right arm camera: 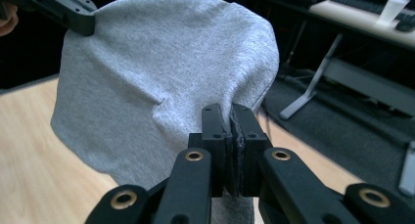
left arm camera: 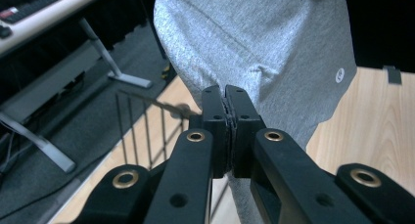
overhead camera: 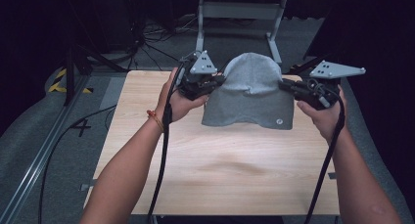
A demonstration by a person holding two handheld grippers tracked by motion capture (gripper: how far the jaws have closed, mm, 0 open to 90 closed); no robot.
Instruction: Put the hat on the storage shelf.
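Note:
A grey knit beanie (overhead camera: 249, 92) hangs in the air above the wooden table (overhead camera: 220, 170), stretched between both grippers. My left gripper (overhead camera: 219, 80) is shut on the beanie's left edge, and my right gripper (overhead camera: 283, 85) is shut on its right edge. In the left gripper view the black jaws (left arm camera: 226, 99) pinch the grey fabric (left arm camera: 264, 43), which carries a small round white logo (left arm camera: 339, 75). In the right gripper view the jaws (right arm camera: 230, 117) clamp a fold of the beanie (right arm camera: 161, 72), and the other gripper (right arm camera: 73, 11) holds the far top corner.
A grey metal stand (overhead camera: 240, 18) rises beyond the table's far edge. Cables lie on the grey floor (overhead camera: 73, 131) at the left, near a metal rail (overhead camera: 39, 155). A keyboard on a stand (right arm camera: 372, 18) sits off to one side.

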